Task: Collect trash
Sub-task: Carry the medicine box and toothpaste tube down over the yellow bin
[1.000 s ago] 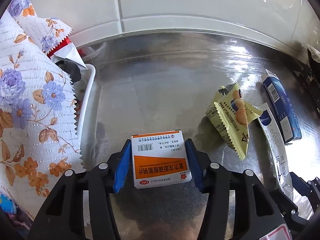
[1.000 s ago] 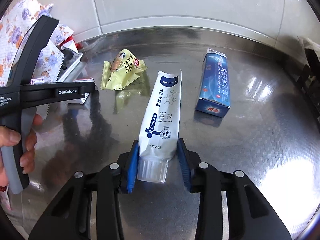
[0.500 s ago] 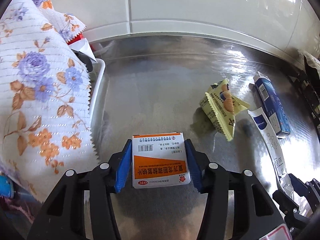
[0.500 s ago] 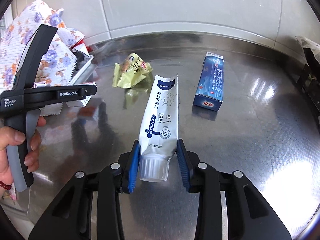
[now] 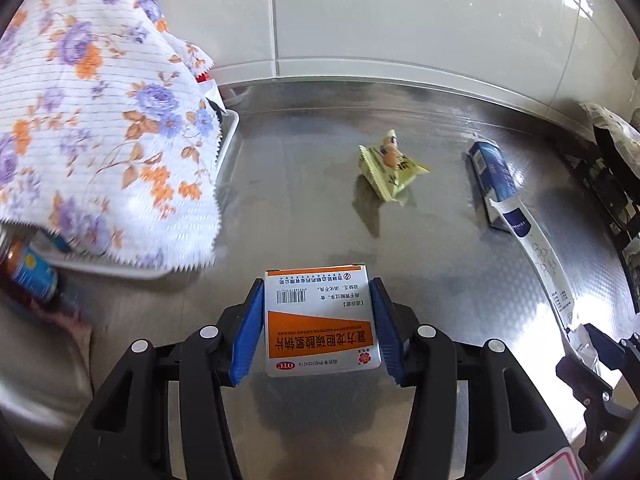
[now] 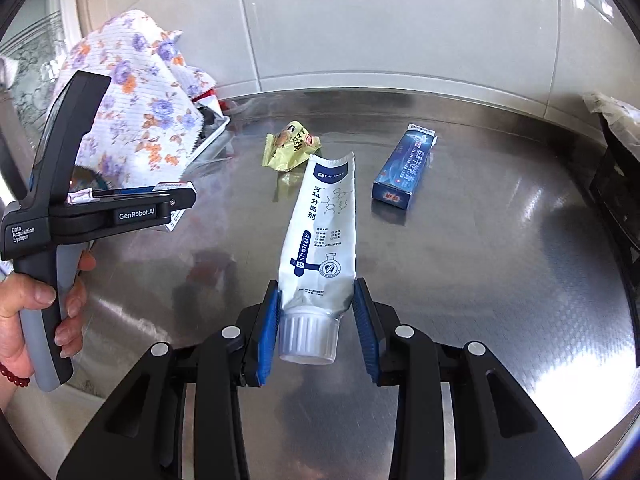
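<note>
My left gripper (image 5: 318,322) is shut on a white and orange medicine box (image 5: 320,320), held above the steel counter. My right gripper (image 6: 316,320) is shut on the cap end of a white toothpaste tube (image 6: 324,232), whose body points away from me. The tube also shows at the right of the left wrist view (image 5: 540,256). A yellow snack wrapper (image 6: 290,150) and a blue toothpaste box (image 6: 406,170) lie on the counter beyond. The left gripper (image 6: 176,200) shows from the side at the left of the right wrist view.
A white basket (image 5: 228,136) draped with a floral cloth (image 5: 100,120) stands at the left, with trash inside. A blue can (image 5: 30,272) lies below it. A tiled wall (image 6: 360,20) runs behind the counter. Dark objects (image 6: 616,184) stand at the right edge.
Both grippers have risen and pulled back from the counter with their items. The left gripper has moved so that the cloth-covered basket now sits further to its left.
</note>
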{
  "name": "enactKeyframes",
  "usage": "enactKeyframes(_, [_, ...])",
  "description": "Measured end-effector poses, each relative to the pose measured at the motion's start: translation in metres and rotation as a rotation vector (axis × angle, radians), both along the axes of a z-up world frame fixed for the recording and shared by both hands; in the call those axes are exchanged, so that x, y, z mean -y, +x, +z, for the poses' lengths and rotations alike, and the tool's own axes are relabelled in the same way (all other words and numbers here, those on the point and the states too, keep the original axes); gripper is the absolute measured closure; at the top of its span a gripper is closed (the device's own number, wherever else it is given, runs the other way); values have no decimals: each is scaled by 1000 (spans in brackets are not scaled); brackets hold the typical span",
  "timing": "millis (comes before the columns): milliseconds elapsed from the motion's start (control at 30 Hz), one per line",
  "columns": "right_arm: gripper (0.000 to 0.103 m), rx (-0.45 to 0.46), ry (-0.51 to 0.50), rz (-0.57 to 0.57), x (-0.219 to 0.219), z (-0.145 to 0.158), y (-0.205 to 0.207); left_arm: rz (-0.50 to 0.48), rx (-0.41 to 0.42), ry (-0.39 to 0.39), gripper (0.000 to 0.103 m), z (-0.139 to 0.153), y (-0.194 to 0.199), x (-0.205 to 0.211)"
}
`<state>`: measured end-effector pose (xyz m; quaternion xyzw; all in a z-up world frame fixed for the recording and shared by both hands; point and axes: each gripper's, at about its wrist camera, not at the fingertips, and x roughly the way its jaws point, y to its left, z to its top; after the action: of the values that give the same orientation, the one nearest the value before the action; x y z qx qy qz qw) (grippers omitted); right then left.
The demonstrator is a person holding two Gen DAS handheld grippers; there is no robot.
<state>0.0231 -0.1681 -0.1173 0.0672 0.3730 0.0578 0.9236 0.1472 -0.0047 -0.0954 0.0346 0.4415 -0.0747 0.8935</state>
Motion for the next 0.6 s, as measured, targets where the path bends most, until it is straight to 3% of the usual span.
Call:
enactKeyframes(267, [66,19,-10,84,10,3,-52,39,23,-1,52,12,-76,13])
enactKeyframes(600, [66,28,12,85,12,2,-109,5,22,34,52,16,-144,22])
